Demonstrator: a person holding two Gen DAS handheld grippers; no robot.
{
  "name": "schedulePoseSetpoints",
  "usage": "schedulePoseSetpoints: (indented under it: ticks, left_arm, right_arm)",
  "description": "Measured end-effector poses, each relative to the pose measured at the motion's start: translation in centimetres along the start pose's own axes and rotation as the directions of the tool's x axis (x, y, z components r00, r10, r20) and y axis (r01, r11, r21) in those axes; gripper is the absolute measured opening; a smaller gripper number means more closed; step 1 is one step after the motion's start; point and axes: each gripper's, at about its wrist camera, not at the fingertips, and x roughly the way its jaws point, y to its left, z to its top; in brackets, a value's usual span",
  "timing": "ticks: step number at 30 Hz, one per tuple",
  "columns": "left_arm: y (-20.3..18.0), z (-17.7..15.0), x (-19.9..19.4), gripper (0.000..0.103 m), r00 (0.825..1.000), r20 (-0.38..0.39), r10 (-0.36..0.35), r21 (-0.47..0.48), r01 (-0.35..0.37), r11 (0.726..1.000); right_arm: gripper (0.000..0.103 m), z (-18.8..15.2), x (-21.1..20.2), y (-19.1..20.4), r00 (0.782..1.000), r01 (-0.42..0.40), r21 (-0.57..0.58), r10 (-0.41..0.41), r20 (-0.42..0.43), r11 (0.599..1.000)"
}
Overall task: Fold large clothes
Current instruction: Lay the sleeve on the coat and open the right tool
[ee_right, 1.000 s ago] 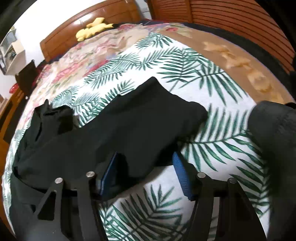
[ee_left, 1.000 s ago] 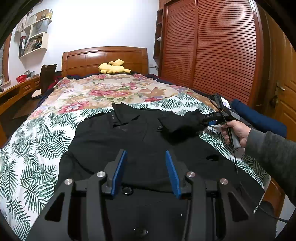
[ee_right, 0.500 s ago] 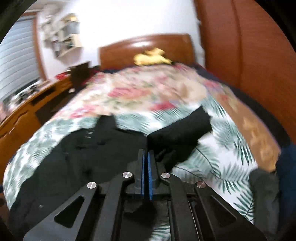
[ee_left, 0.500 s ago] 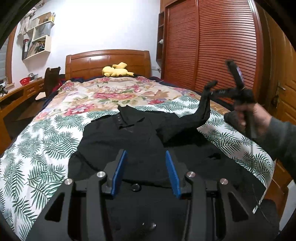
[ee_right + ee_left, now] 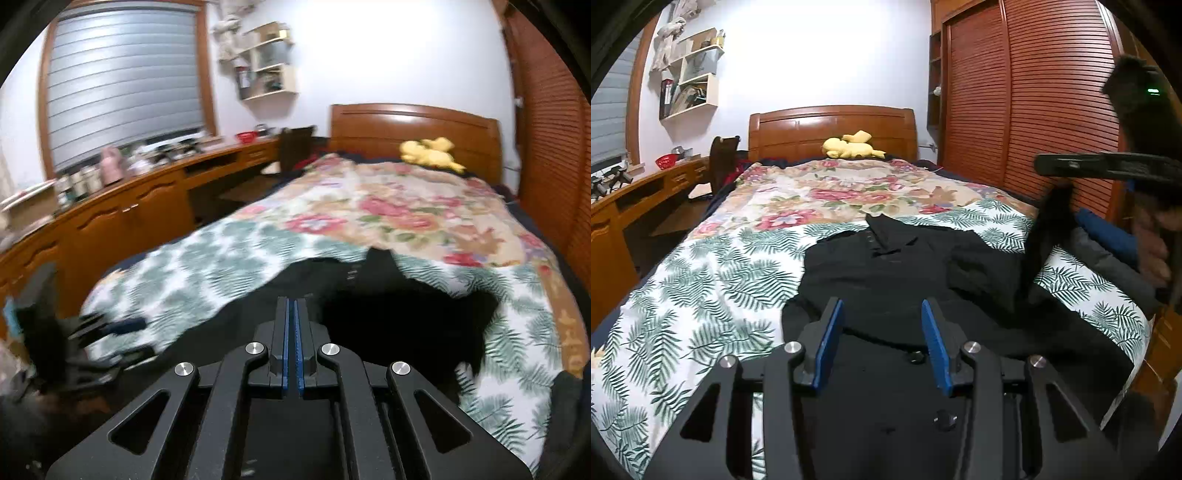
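**While the sleeve is lifted, carry it inward**

With its jaws pressed together on the sleeve (image 5: pixel 1043 236), the right claw (image 5: pixel 291 325) holds that black strip up off the bed (image 5: pixel 713 273); the black shirt (image 5: pixel 894 266) lies flat, collar toward the headboard. The left claw (image 5: pixel 882 328) hovers over the hem, jaws wide apart and holding nothing. Best carry the sleeve across the chest and lay it flat without dragging the body. Folded dark clothes (image 5: pixel 1108 243) at the bed's right edge crowd that side; the yellow plush toy (image 5: pixel 851 146) is well clear.

Black shirt (image 5: pixel 905 266) on patterned bedding

Green-fern white sheet (image 5: pixel 713 280), floral quilt (image 5: pixel 849 192), yellow plush (image 5: pixel 851 147), seemingly blue-padded grippers.
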Motion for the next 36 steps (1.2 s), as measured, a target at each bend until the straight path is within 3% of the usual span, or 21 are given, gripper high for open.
schedulePoseSetpoints:
  ticks: [5,15,18,21,23,26,29,33,36]
  left_arm:
    - [1.5,-0.4,-0.6,0.042,1.000,-0.002,0.014,-0.015,-0.014,1.000]
    - [0.7,-0.8,-0.5,0.042,1.000,-0.012,-0.004,0.018,0.005,1.000]
    - [-0.4,-1.1,-0.4,0.042,0.999,-0.028,-0.042,0.017,0.042,0.999]
    - [-2.2,-1.6,-0.5,0.042,0.996,-0.048,-0.072,0.011,0.072,0.997]
    - [-4.0,-2.1,-0.8,0.042,0.994,-0.056,-0.095,0.021,0.096,0.995]
    - [-6.8,-2.6,-1.1,0.042,0.990,-0.067,-0.124,0.047,0.127,0.991]
    - [-9.3,-2.8,-1.1,0.042,0.979,-0.088,-0.182,0.047,0.186,0.981]
    - [-11.7,-3.3,0.2,0.042,0.949,-0.134,-0.287,-0.015,0.287,0.958]
    - [-13.8,-4.2,1.7,0.042,0.938,-0.175,-0.299,-0.019,0.300,0.954]
  right_arm:
    - [0.000,0.0,-1.1,3.5,1.000,0.002,-0.041,-0.003,-0.009,0.999]
    - [0.001,-1.6,-1.5,0.0,0.994,0.095,0.006,-0.095,-0.050,0.995]
    - [0.004,-2.5,-2.2,-0.8,0.992,0.119,0.024,-0.118,-0.051,0.993]
    - [0.022,-3.8,-3.1,-1.8,0.988,0.144,0.037,-0.141,-0.064,0.989]
    - [0.040,-4.8,-3.7,-2.6,0.982,0.175,0.050,-0.171,-0.078,0.983]
    - [0.045,-6.6,-4.9,-3.7,0.975,0.207,0.063,-0.200,-0.094,0.976]
    - [0.046,-8.3,-6.4,-4.4,0.969,0.234,0.072,-0.226,-0.101,0.970]
    - [0.047,-10.5,-8.5,-5.3,0.964,0.251,0.098,-0.239,-0.114,0.963]
    - [0.047,-12.2,-9.5,-5.9,0.962,0.258,0.129,-0.242,-0.128,0.957]
